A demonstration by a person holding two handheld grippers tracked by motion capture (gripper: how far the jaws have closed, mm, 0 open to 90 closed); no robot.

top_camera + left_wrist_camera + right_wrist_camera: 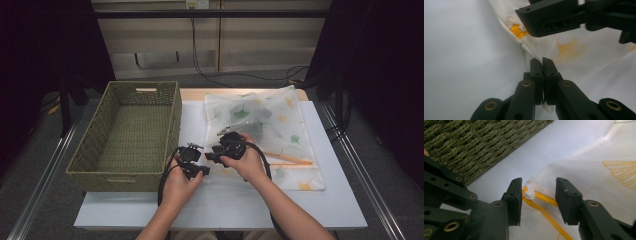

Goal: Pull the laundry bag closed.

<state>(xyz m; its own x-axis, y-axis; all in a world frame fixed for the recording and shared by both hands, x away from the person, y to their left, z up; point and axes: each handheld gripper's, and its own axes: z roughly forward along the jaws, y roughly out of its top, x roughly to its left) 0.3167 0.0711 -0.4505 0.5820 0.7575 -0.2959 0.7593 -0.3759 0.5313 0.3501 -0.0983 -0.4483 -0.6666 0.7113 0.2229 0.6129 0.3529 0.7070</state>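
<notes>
Nearest the viewer, a person's forearms reach in over a white desk (pixel 320 200), each hand holding a black gripper. The left gripper (pixel 542 65) is clenched on the near corner of a white mesh laundry bag (pixel 265 135) printed with green and yellow ginkgo leaves, pinning the fabric edge between its jaws. Just beside it, the right gripper (pixel 538 192) stands released, its jaws spread on either side of the small white zipper pull (pixel 530 190), not yet closed on it. The bag lies flat on the right half of the desk, its long axis running from the near edge toward the far edge, the orange zipper (pixel 287 159) crossing its near end, and the pull at the zipper's left end, toward the basket. Judging from this, the bag is steadied but unzipping has not begun: grasping the pull and drawing it along remain. To the left stands an empty woven green basket (pixel 100 135).
</notes>
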